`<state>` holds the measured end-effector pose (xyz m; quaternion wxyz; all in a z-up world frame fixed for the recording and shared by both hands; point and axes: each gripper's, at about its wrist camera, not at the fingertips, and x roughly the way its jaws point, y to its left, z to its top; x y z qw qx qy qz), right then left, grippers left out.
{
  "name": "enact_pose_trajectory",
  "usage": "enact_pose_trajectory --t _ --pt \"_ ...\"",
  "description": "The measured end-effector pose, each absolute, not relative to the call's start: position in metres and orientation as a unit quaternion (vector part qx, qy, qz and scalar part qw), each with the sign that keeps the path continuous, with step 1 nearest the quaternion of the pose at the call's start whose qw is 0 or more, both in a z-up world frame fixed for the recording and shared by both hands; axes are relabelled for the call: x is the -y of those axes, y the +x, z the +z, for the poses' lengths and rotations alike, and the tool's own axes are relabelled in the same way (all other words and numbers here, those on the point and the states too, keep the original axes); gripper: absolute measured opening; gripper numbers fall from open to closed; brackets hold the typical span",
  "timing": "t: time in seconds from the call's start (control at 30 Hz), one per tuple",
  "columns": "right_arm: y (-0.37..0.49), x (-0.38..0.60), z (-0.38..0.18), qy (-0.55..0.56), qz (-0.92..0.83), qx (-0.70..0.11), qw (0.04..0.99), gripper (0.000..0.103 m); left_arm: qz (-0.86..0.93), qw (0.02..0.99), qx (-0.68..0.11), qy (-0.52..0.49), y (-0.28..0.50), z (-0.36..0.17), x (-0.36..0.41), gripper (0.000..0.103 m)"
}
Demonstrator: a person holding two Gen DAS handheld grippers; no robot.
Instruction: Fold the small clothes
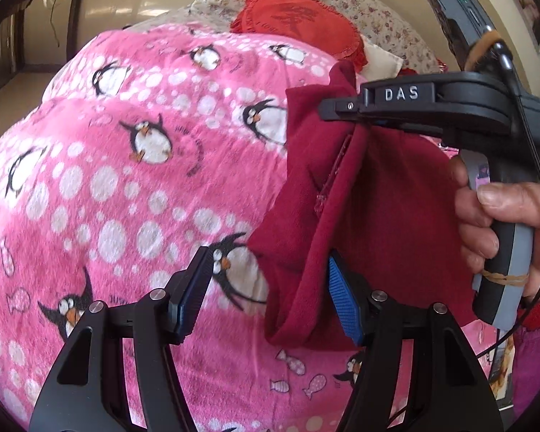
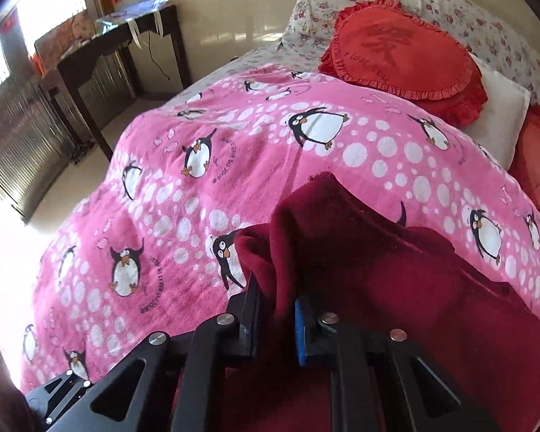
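A dark red garment [image 1: 370, 216] hangs in the air above the pink penguin blanket [image 1: 126, 180]. My right gripper [image 1: 356, 122], seen from the left wrist view, is shut on the garment's upper edge and holds it up. In the right wrist view the right gripper [image 2: 275, 309] pinches a fold of the red garment [image 2: 360, 252], which drapes over its fingers. My left gripper [image 1: 270, 284] is open, its jaws wide apart. The garment's lower part hangs between the left fingers, against the blue right pad [image 1: 342, 298]. The left pad [image 1: 194, 288] is apart from the cloth.
The pink blanket [image 2: 234, 165] covers a bed. A red heart-shaped cushion [image 2: 406, 54] and floral pillows [image 2: 324, 7] lie at the head. A dark desk [image 2: 100, 46] stands by the wall at left. A hand [image 1: 504, 223] grips the right gripper's handle.
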<state>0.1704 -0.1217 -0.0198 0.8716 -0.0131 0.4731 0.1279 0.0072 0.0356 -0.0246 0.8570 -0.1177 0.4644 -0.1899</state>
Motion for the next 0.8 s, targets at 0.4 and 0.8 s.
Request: enact_pose_trajectory --t 0.4,0.8 --pt "0.168 0.117 -0.022 -0.016 0.133 -0.483 0.865 0.013 -0.188 0.858 -0.458 -0.135 0.033 -0.04 -0.023 0.078" --pt "0.186 0.094 -0.035 -0.08 0.091 -0.518 0.847 0.03 -0.195 0.869 -0.432 -0.143 0.02 -0.045 -0.027 0.079"
